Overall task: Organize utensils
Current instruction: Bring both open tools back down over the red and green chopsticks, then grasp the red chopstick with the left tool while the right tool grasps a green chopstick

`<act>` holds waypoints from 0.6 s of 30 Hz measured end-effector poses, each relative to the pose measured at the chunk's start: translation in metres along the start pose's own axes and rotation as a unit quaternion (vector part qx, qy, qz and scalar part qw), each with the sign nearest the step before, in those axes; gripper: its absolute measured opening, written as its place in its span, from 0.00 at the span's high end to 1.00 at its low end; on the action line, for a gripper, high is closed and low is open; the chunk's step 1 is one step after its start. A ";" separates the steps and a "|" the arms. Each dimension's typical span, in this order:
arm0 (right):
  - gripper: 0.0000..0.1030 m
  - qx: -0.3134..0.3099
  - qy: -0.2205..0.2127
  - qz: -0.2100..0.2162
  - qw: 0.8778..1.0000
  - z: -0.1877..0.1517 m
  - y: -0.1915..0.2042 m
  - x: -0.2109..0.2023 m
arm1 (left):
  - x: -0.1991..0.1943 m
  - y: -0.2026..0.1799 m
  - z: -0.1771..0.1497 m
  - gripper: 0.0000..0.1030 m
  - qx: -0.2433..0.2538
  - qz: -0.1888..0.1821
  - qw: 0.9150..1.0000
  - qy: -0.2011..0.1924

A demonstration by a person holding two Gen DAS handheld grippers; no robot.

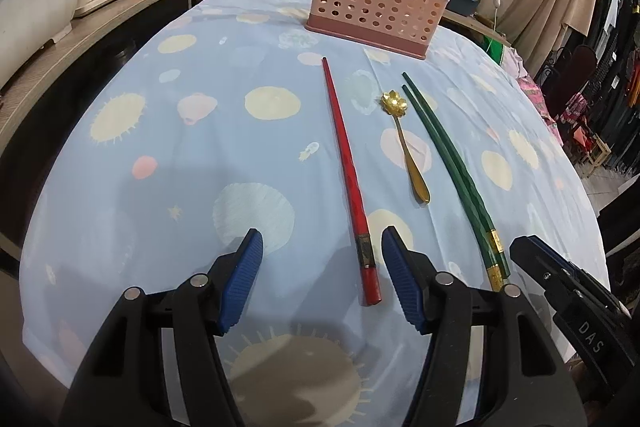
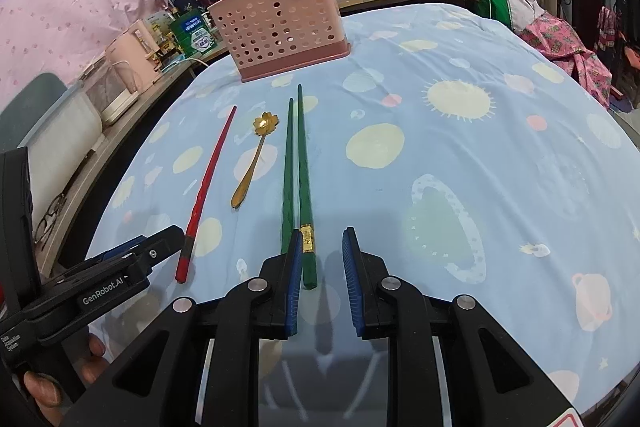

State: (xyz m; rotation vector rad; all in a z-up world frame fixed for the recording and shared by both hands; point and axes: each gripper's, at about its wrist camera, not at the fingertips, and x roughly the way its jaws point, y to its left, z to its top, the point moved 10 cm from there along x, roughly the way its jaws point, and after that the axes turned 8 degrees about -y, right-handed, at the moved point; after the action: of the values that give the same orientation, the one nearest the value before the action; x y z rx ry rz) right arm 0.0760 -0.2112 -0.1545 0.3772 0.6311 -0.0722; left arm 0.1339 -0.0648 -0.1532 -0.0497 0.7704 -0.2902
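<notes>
Red chopsticks [image 1: 349,179], a gold flower spoon [image 1: 404,143] and green chopsticks [image 1: 452,171] lie side by side; left tool [image 1: 322,247] gapes wide, right tool [image 2: 322,243] narrowly parted, both empty.

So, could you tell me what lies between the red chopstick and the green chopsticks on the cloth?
The gold spoon lies between the red chopstick and the green chopsticks, touching neither; both wrist views show it.

Both wrist cameras look down, close over the blue tablecloth [image 1: 160,147], sharing the pink basket [image 1: 376,11]; edges probably distorted.
</notes>
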 end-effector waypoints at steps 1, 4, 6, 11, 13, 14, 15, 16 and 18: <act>0.80 -0.002 0.001 0.000 1.000 -0.001 0.001 0.001 | 0.000 0.000 0.000 0.43 0.001 0.000 1.000 0.000; 0.80 -0.005 0.004 0.001 1.000 -0.004 0.003 0.003 | 0.001 -0.002 -0.002 0.43 0.003 0.000 1.000 0.001; 0.80 -0.006 0.007 0.001 1.000 -0.006 0.004 0.004 | 0.001 -0.002 -0.003 0.43 0.006 0.002 1.000 0.000; 0.80 -0.007 0.010 -0.001 1.000 -0.009 0.003 0.007 | 0.002 -0.003 -0.005 0.43 0.016 0.008 1.000 -0.003; 0.80 -0.008 0.010 -0.002 1.000 -0.008 0.003 0.008 | 0.002 -0.004 -0.006 0.43 0.021 0.011 1.000 -0.005; 0.79 -0.008 0.010 -0.003 1.000 -0.009 0.002 0.008 | 0.003 -0.004 -0.006 0.43 0.024 0.013 1.000 -0.006; 0.79 -0.008 0.012 -0.004 1.000 -0.010 0.002 0.010 | 0.003 -0.004 -0.007 0.43 0.027 0.015 0.999 -0.007; 0.79 -0.008 0.013 -0.004 1.000 -0.011 0.002 0.011 | 0.003 -0.005 -0.007 0.43 0.032 0.018 0.999 -0.008; 0.79 -0.011 0.011 -0.005 1.000 -0.011 0.002 0.011 | 0.003 -0.006 -0.008 0.43 0.038 0.023 0.999 -0.010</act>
State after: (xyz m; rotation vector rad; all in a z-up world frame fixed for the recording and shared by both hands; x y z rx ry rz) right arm 0.0791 -0.2043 -0.1686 0.3541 0.6559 -0.0715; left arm 0.1288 -0.0708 -0.1604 0.0369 0.7389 -0.2756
